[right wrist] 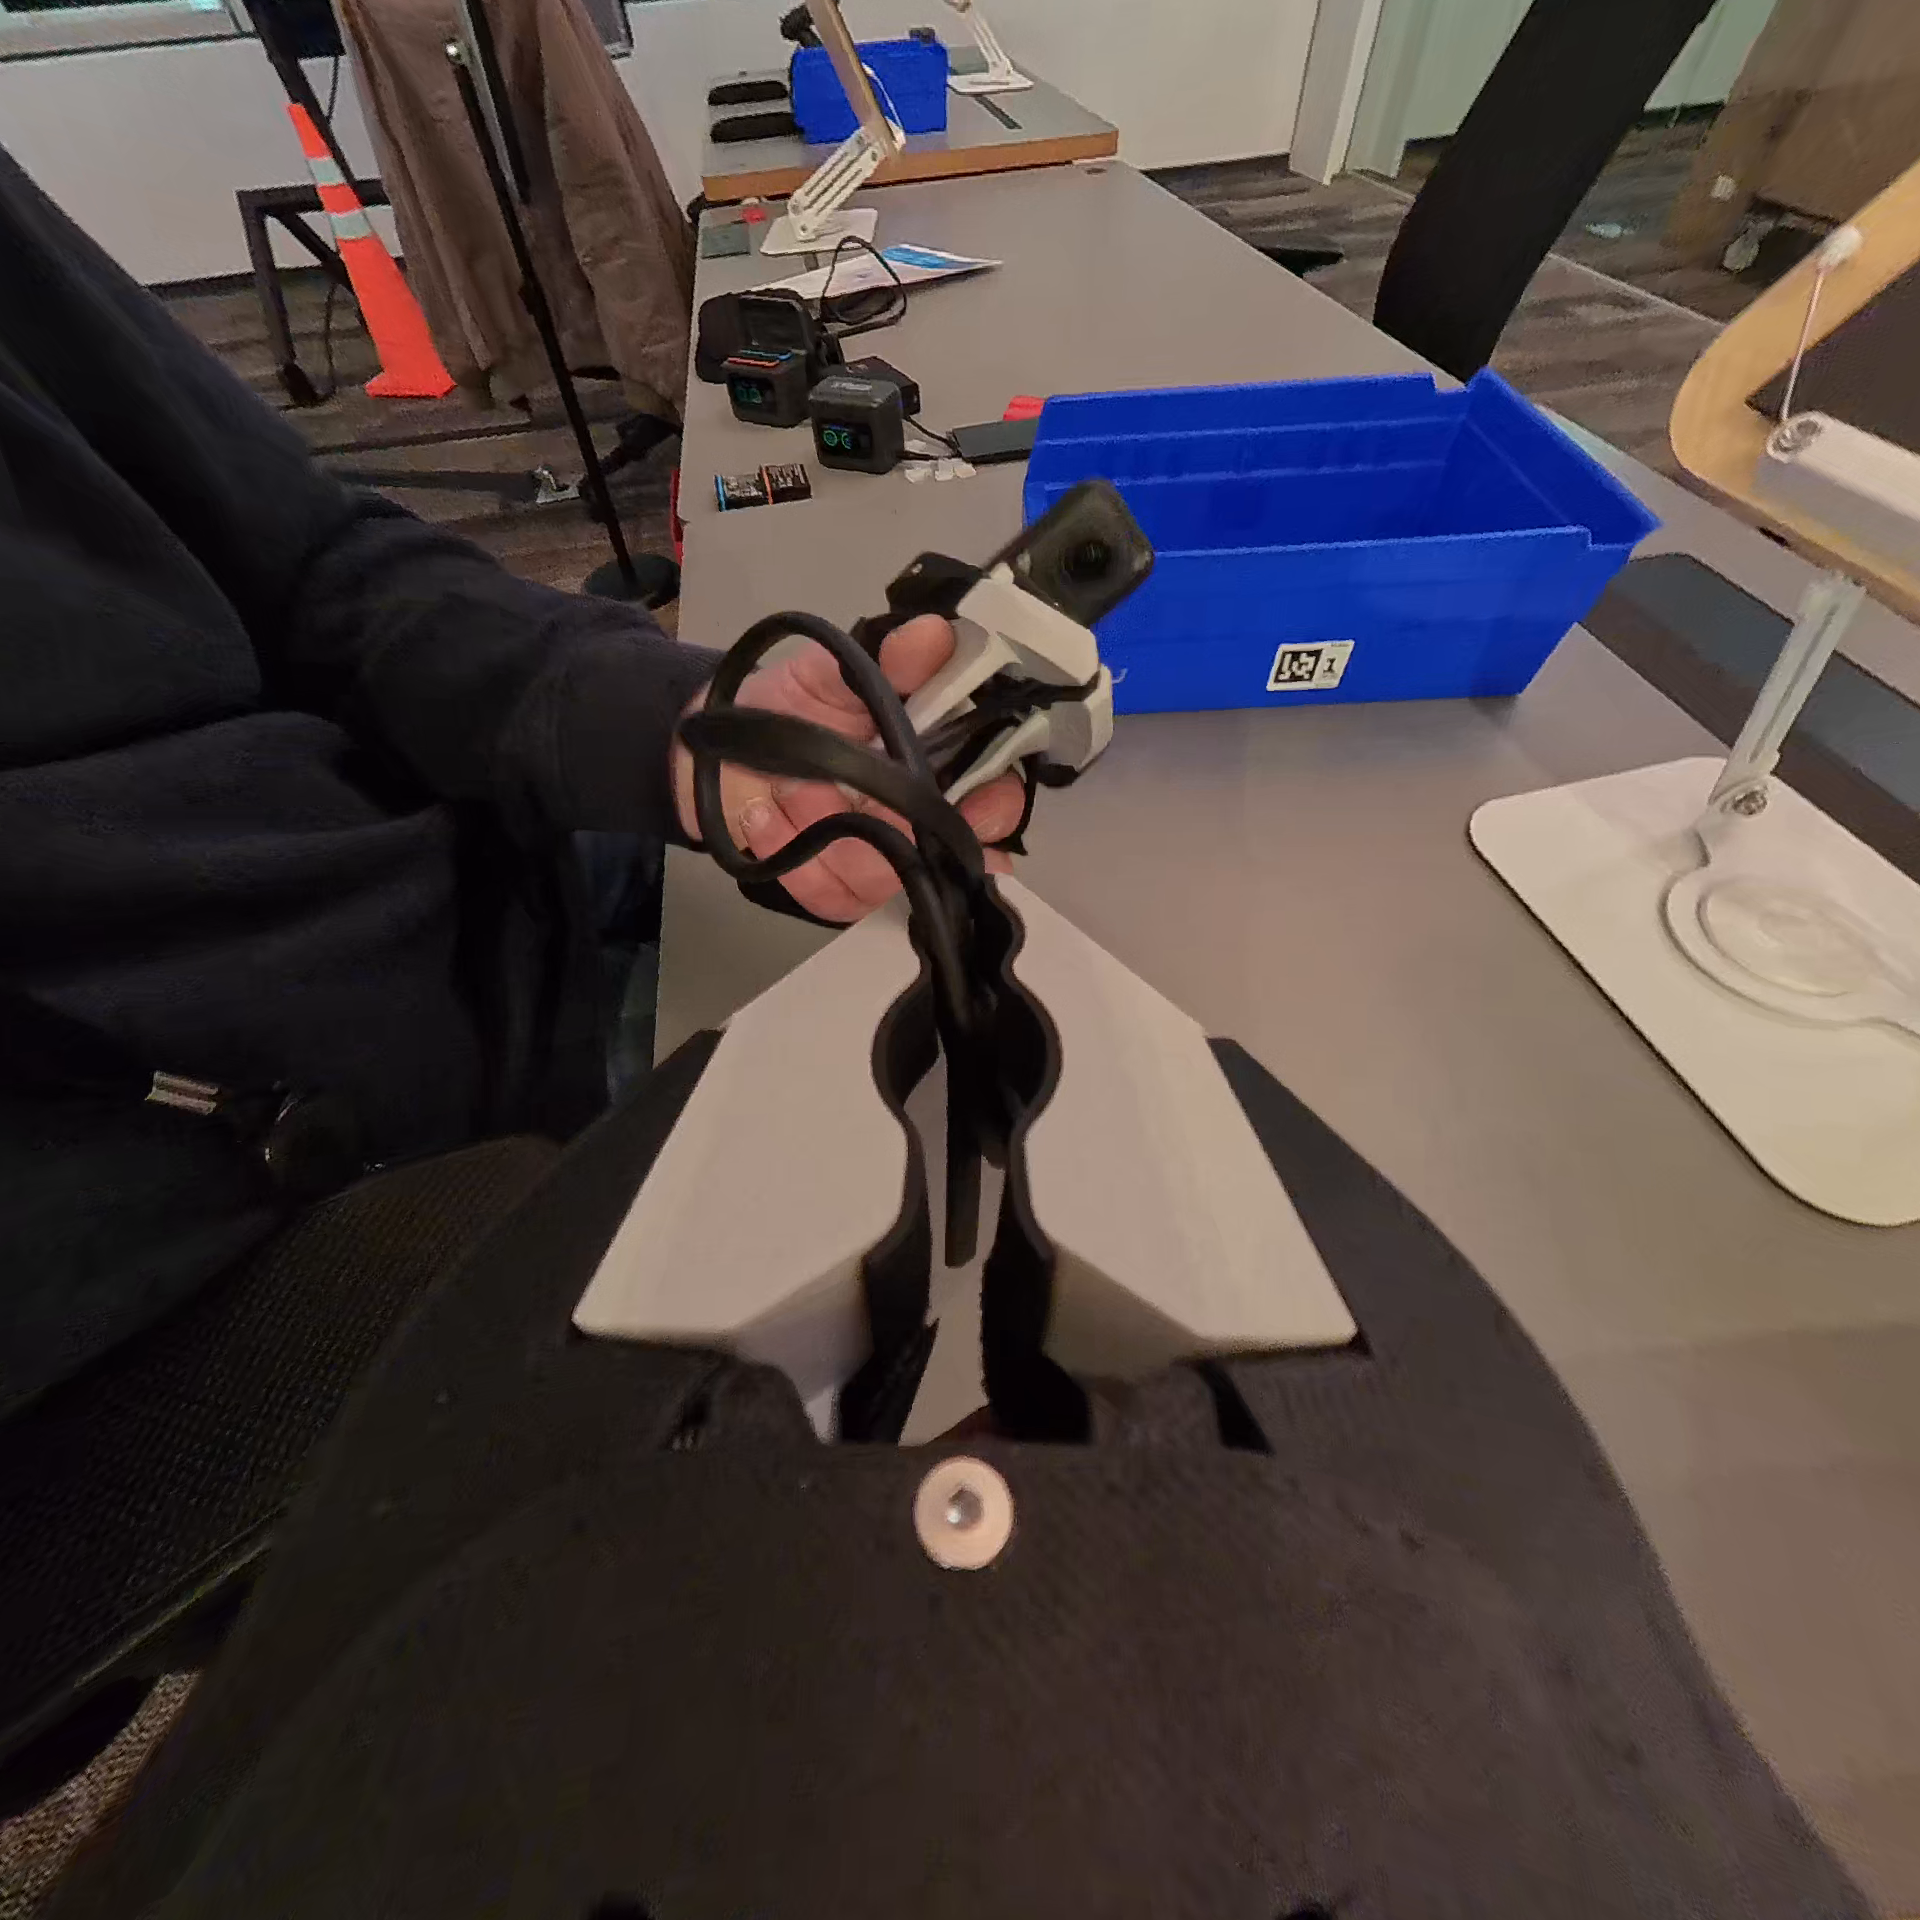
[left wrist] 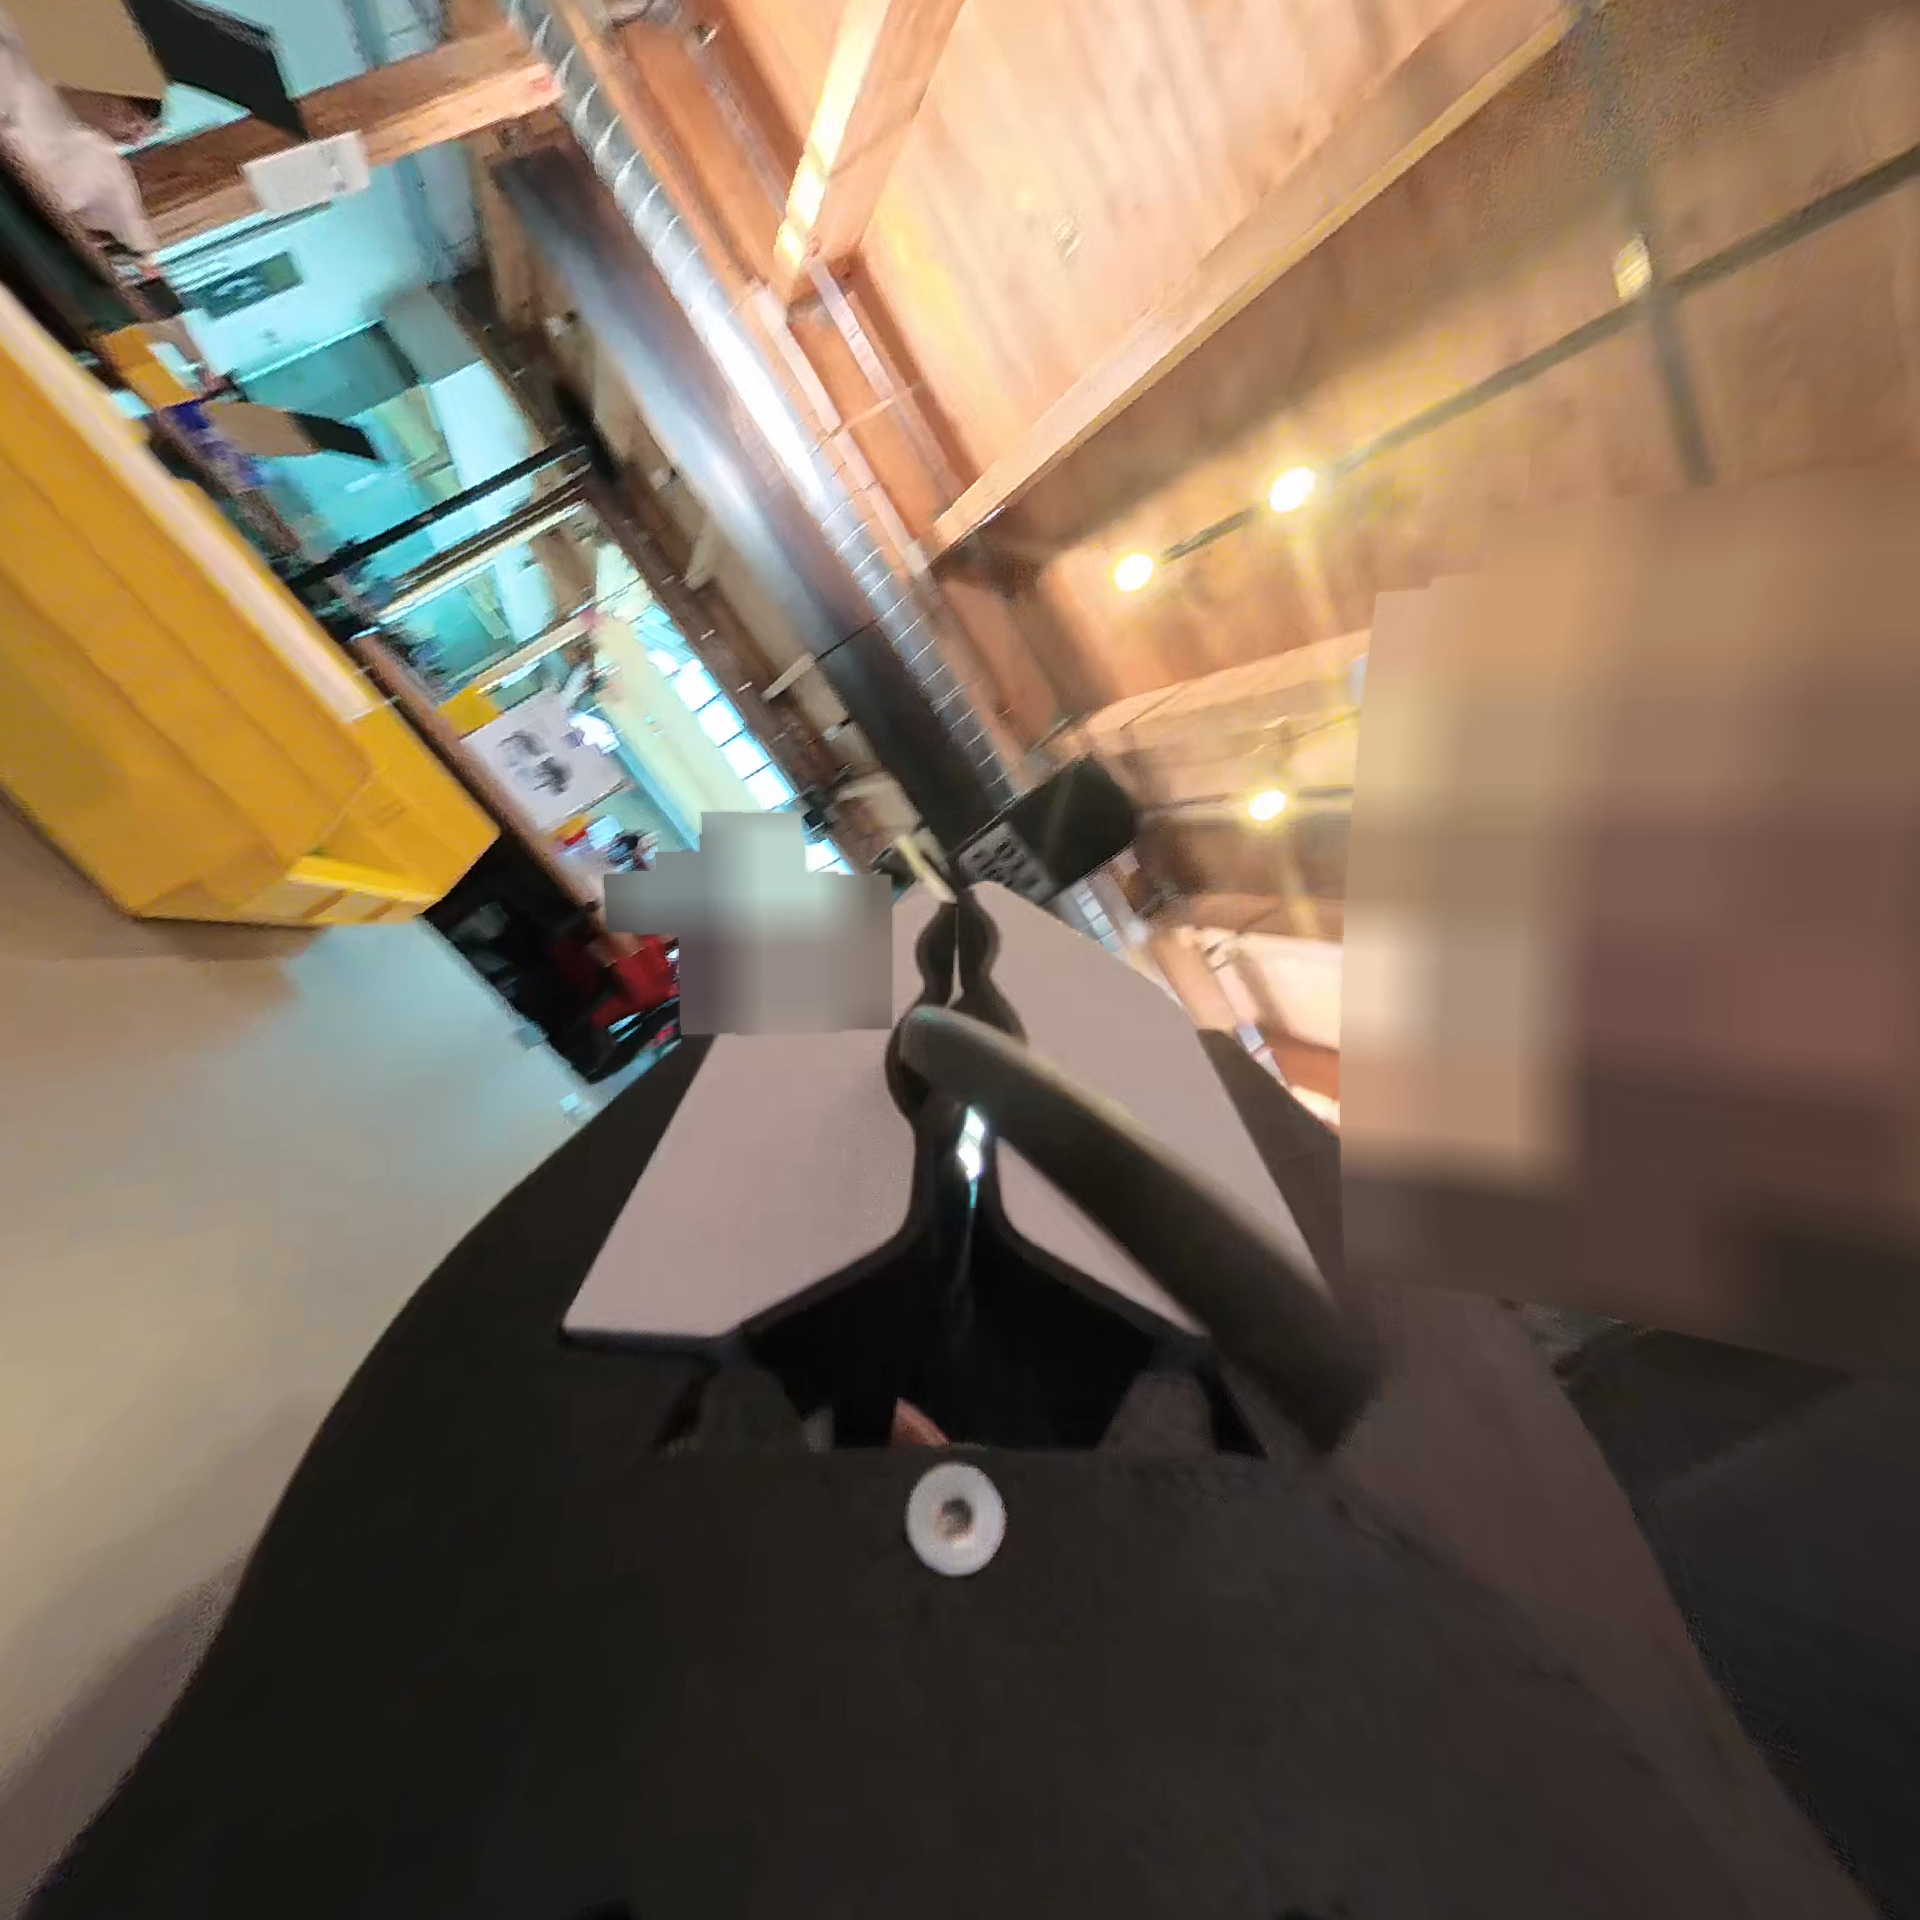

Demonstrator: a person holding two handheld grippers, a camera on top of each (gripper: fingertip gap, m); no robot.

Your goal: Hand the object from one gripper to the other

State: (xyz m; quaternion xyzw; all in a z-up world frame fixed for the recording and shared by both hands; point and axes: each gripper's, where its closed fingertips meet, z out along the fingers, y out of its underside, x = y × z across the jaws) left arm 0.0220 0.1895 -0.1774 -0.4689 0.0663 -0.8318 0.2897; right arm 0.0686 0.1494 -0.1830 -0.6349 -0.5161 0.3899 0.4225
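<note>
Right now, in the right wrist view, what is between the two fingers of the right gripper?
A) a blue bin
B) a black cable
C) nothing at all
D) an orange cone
B: the right gripper has its fingers closed on a looped black cable; the blue bin stands apart on the grey table.

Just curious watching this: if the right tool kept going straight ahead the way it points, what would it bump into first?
Probably the person's hand holding the other tool, just beyond the right tool. The looped black cable it grips lies in that line too. Depth is hard to judge.
</note>
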